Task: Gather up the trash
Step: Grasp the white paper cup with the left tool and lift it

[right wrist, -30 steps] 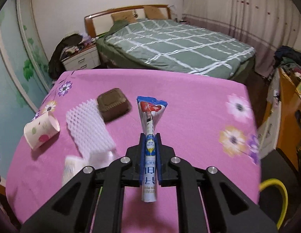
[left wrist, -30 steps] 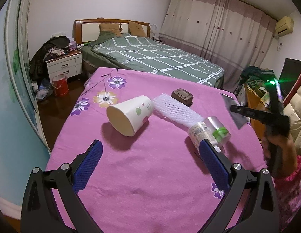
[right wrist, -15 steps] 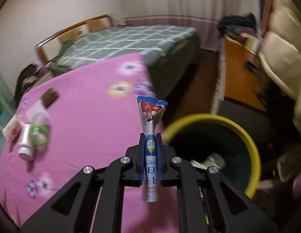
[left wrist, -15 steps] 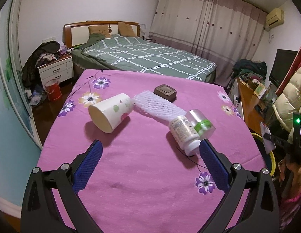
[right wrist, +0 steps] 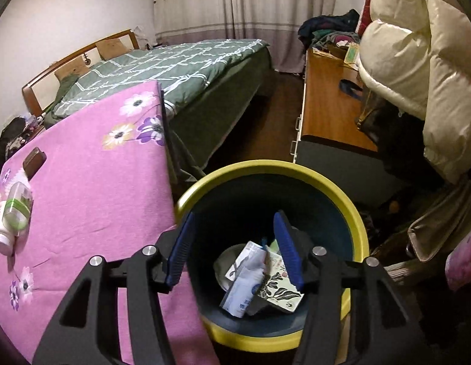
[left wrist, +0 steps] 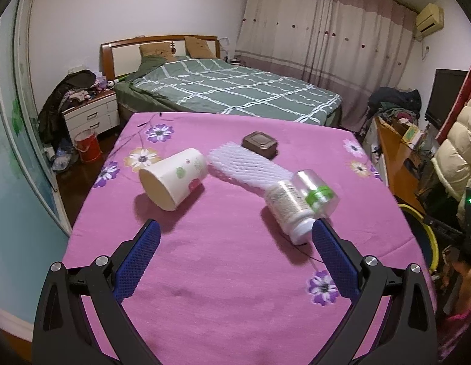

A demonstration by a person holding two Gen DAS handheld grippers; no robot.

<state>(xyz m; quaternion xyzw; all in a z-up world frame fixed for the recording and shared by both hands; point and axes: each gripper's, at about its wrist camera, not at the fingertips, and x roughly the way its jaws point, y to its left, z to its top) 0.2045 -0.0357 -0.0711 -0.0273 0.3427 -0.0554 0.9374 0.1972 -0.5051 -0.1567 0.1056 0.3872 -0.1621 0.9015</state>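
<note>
My right gripper (right wrist: 234, 223) is open and empty above the yellow-rimmed bin (right wrist: 351, 200). The snack wrapper (right wrist: 243, 283) lies inside the bin among other papers. My left gripper (left wrist: 235, 234) is open and empty above the pink table (left wrist: 220, 273). On the table ahead of it lie a tipped paper cup (left wrist: 171, 178), a white foam net (left wrist: 244, 167), a white pill bottle (left wrist: 288, 213), a clear plastic bottle with a green band (left wrist: 316, 191) and a small brown box (left wrist: 259, 143). The bottles (right wrist: 13, 210) and brown box (right wrist: 34, 161) also show in the right wrist view.
The bin stands on the floor at the table's right edge, its rim (left wrist: 427, 237) just visible in the left wrist view. A wooden desk (right wrist: 326, 106) with a cream padded jacket (right wrist: 417, 60) is beside it. A green bed (left wrist: 229, 91) lies beyond the table.
My right gripper swung from over the table to over the bin, opened, and the wrapper dropped into the bin. My left gripper stayed open and shifted only slightly.
</note>
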